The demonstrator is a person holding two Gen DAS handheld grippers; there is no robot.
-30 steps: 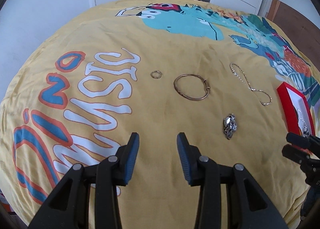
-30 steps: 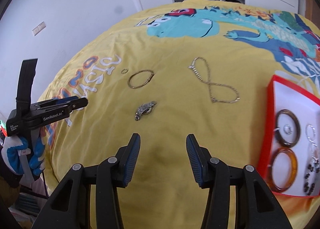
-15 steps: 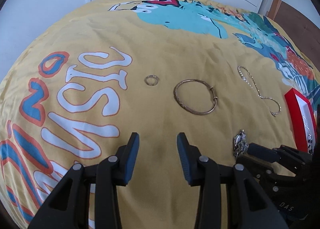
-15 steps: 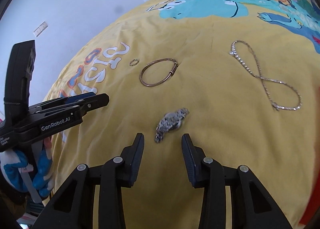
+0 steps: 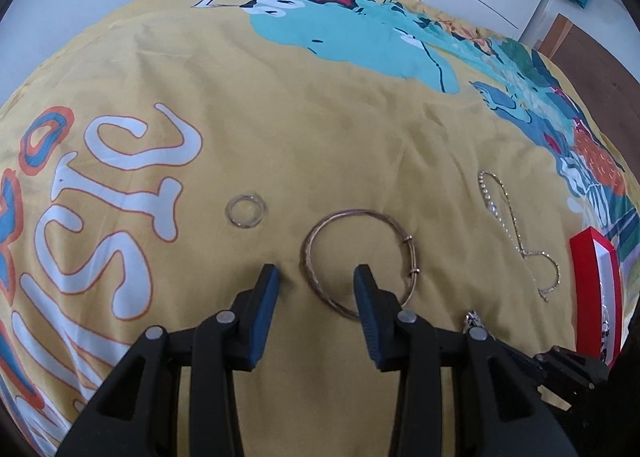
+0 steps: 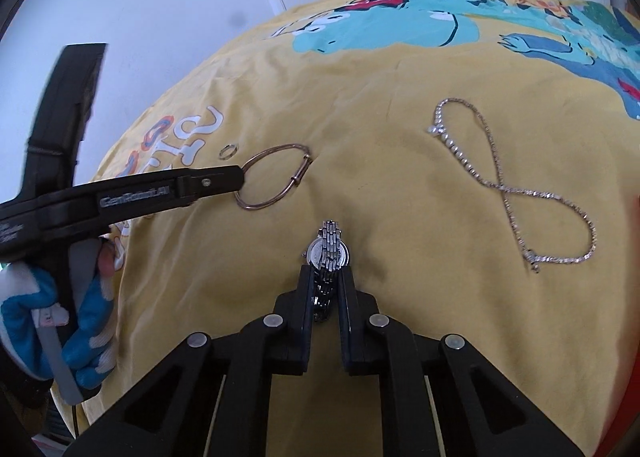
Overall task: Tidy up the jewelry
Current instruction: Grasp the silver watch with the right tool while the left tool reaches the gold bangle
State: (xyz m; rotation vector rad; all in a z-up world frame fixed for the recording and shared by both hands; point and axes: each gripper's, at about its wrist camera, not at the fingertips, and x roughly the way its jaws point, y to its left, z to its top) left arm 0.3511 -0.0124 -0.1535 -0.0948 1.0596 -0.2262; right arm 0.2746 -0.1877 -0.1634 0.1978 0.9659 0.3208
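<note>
- Yellow bedspread (image 5: 320, 129) with a cartoon print covers the bed, and the jewelry lies spread on it.
- Left hand-held gripper (image 5: 316, 281) is open, its blue-padded fingers (image 5: 266, 293) spread either side of the near-left arc of a thin gold bangle (image 5: 358, 261); one finger sits outside the ring, the other inside it. Whether the tips touch the bangle or the cloth cannot be told.
- In the right wrist view the same left hand-held gripper (image 6: 236, 179) reaches in from the left edge, its tip at the bangle (image 6: 276, 177), held by a hand in a blue and white glove (image 6: 52, 321).
- Right hand-held gripper (image 6: 326, 277) is closed on a silver watch (image 6: 328, 253); its fingers pinch the metal band, and the round face pokes out just past the tips, above the bedspread (image 6: 360, 105).
- From the left wrist view only a sliver of the watch (image 5: 473, 320) shows, behind the left gripper's right finger.
- A small ring (image 5: 246, 210) lies just left of the bangle, apart from it, beside the white lettering; it is tiny in the right view (image 6: 229, 151).
- A sparkly chain necklace (image 6: 500, 185), looped in a figure eight, lies well right of the watch; it also shows in the left view (image 5: 516, 233).
- A red box (image 5: 596, 289) with a white lining sits at the far right edge, past the necklace.
</note>
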